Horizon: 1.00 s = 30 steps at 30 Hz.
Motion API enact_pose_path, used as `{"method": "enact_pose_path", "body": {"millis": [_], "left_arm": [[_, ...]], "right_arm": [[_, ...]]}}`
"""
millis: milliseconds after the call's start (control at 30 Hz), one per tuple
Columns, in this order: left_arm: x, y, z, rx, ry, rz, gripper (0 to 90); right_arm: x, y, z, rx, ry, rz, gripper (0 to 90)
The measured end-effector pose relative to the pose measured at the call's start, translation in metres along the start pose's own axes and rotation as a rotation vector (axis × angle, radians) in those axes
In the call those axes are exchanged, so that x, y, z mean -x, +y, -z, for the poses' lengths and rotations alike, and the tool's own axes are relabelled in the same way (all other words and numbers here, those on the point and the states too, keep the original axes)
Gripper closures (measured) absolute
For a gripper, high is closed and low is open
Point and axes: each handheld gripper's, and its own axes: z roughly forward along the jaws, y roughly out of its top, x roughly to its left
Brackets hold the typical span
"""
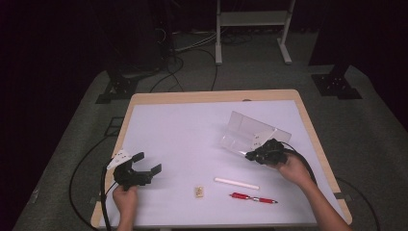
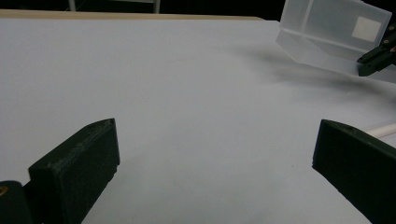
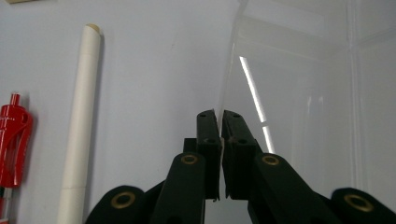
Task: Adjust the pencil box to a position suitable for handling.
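A clear plastic box (image 1: 245, 132) lies tipped on the white mat, right of centre. My right gripper (image 1: 251, 155) is shut on the box's near thin wall. In the right gripper view the two jaws (image 3: 220, 116) pinch that clear wall (image 3: 299, 93) edge-on. My left gripper (image 1: 148, 162) rests open near the front left of the mat, holding nothing. Its jaws (image 2: 215, 140) stand wide apart over bare mat, with the box (image 2: 327, 28) far off at the upper right and the right gripper's tip (image 2: 373, 60) beside it.
A white tube (image 1: 236, 183) lies near the front, left of the right hand, with a red pen (image 1: 252, 198) just in front of it. A small tan block (image 1: 199, 191) sits to their left. The wooden table edge (image 1: 211, 97) frames the mat.
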Motion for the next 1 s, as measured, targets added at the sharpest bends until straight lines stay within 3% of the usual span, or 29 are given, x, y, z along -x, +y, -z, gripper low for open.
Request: {"method": "enact_pose_path", "body": {"millis": [567,1000], "left_arm": [[-0.001,0.0,0.0,0.002,0.001,0.006,0.0],[-0.001,0.0,0.0,0.0,-0.001,0.007,0.0]], "right_arm": [[-0.017,0.021,-0.02,0.002,0.078,0.085,85.8],[-0.027,0.029,-0.041,0.007,0.155,0.088,85.6]]}}
